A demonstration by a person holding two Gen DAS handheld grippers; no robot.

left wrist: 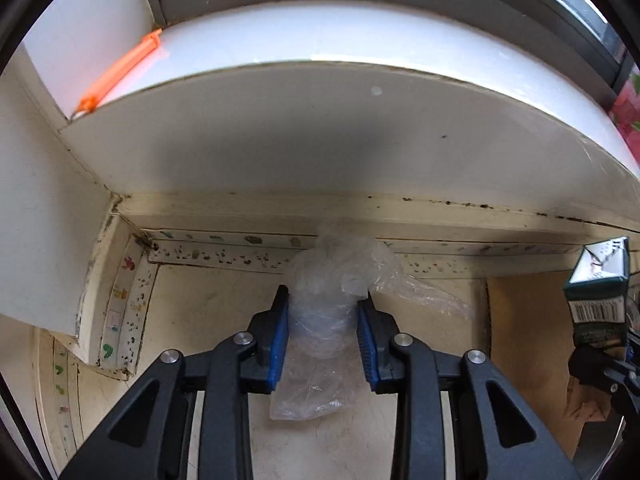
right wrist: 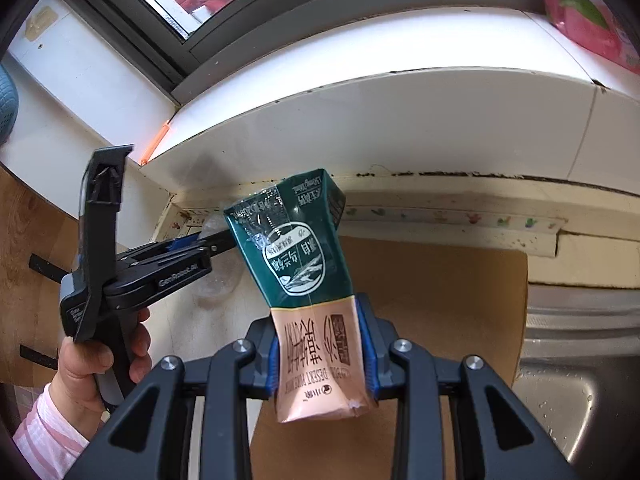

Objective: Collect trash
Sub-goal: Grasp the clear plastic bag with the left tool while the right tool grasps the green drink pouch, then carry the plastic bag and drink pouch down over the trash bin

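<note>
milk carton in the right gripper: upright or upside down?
Upside down. In the right wrist view the milk carton has inverted print, and the right gripper has its jaws clamped on the pink end, the green end pointing away.

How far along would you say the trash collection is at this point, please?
Nothing shows as binned yet; no bin is in view. In hand: the right tongs grip a squashed milk carton, held above the counter, and the left tongs are pinching a crumpled clear plastic bag on the counter. Left: lifting the bag and dropping both pieces somewhere.
</note>
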